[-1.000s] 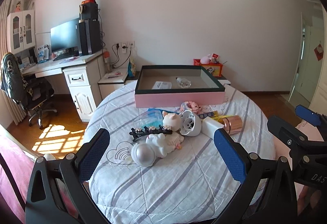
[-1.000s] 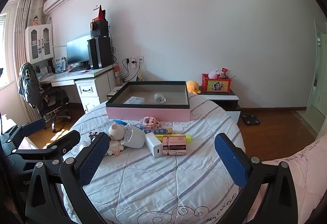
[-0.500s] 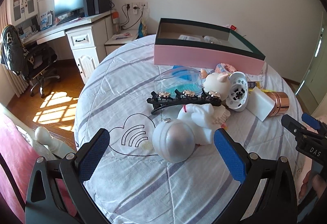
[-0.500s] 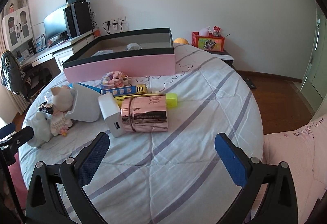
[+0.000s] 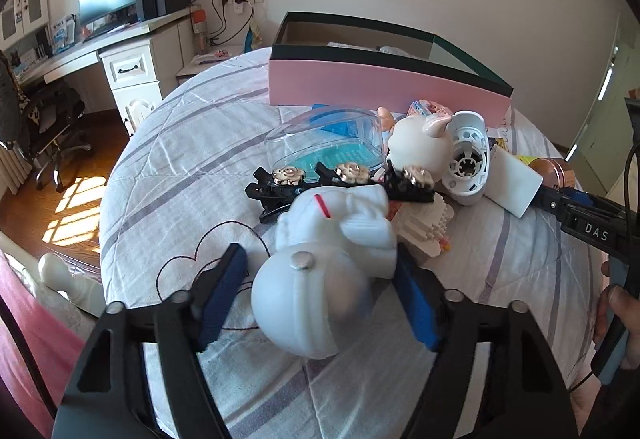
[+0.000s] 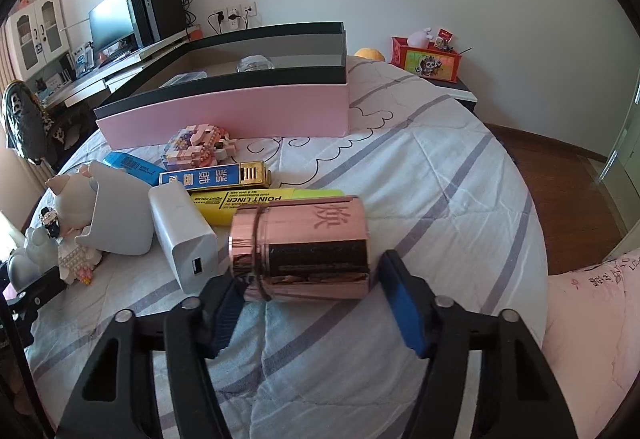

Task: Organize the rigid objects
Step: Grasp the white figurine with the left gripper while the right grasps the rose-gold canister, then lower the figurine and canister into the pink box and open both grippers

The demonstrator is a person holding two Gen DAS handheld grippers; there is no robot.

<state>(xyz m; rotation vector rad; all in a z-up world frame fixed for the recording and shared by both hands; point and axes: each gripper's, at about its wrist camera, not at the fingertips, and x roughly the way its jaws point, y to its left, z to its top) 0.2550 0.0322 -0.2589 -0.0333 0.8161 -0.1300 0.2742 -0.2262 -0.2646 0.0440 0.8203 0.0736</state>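
Striped bedding (image 6: 460, 175) covers the round bed where the clutter lies, and both grippers have dropped from a high overview to sit right at their targets.

Nearest in the left wrist view, the left gripper (image 5: 320, 299) has just been closing around a white astronaut figurine (image 5: 328, 263). Its head sits between the blue pads; the right pad looks to touch it, but a gap shows on the left, so it is not yet clamped.

In the right wrist view, the right gripper (image 6: 310, 303) has likewise been closing on a rose-gold canister (image 6: 304, 251) lying on its side. The pads flank its ends with slivers of space, so this too is unclenched.

Behind lie a white charger (image 6: 182, 235), yellow highlighter (image 6: 256, 201), black hair clip (image 5: 340, 183) and pig figurine (image 5: 418, 147).

Farthest, the pink box (image 6: 224, 111) stands open, probably the destination. Both grasps seem a moment from complete.
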